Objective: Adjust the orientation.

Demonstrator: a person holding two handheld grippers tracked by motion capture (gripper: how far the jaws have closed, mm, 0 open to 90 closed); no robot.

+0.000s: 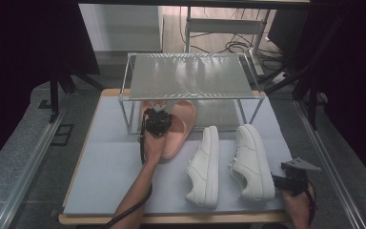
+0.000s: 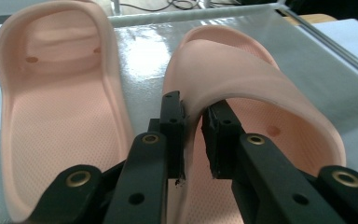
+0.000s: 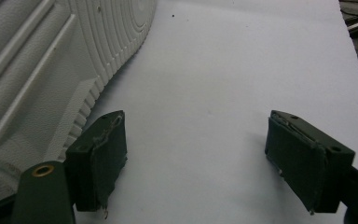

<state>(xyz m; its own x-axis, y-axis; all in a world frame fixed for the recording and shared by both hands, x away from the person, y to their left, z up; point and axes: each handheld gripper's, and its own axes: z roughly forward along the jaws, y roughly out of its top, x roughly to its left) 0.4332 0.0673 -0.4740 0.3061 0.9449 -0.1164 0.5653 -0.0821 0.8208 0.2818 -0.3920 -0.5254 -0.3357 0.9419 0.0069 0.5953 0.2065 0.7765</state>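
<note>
Left gripper view: strap pinched

My left gripper [image 2: 193,135] clamps the strap edge of one pink slipper [image 2: 256,102], at the shelf rack's [image 1: 190,76] front edge, beside its mate [image 2: 56,107]. My right gripper [image 3: 196,163] hangs open near the mat's [image 1: 119,162] right front corner, beside a white sneaker [image 3: 51,60].

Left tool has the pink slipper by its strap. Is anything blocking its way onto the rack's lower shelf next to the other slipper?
Nothing visible does. The left tool grips the slipper by the strap edge, at the front of the lower shelf. The other slipper lies beside it, apart, with bare shelf ahead.
</note>
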